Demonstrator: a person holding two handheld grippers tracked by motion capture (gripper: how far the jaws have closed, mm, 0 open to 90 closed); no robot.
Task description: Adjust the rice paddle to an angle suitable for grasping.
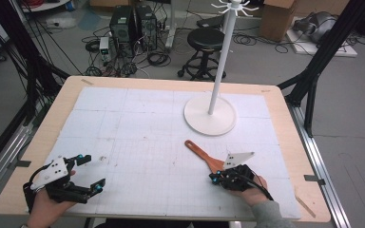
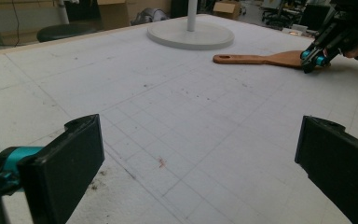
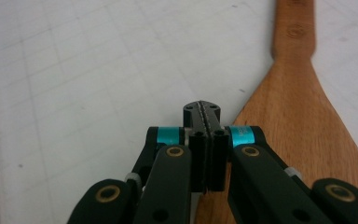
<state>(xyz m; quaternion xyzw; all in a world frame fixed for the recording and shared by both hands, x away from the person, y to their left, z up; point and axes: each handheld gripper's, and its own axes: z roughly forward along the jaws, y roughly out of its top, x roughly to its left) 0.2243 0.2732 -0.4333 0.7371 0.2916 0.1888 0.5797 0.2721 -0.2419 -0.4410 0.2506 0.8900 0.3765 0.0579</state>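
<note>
My right gripper is the nearer one: its jaws are pressed together with nothing between them, and the tip sits at the left edge of the wooden spatula, just over or against the wide blade; I can't quite tell whether it touches. The spatula lies flat on the desk, blade toward me, and its long axis runs away from me and to the left in the high view, ending in the handle with its hanging hole. To take it I judge I'd have to part the jaws first and straddle the blade's edge. My left gripper hangs well apart at the near left corner, jaws wide, holding nothing. Beyond the handle stands the white rack.
</note>
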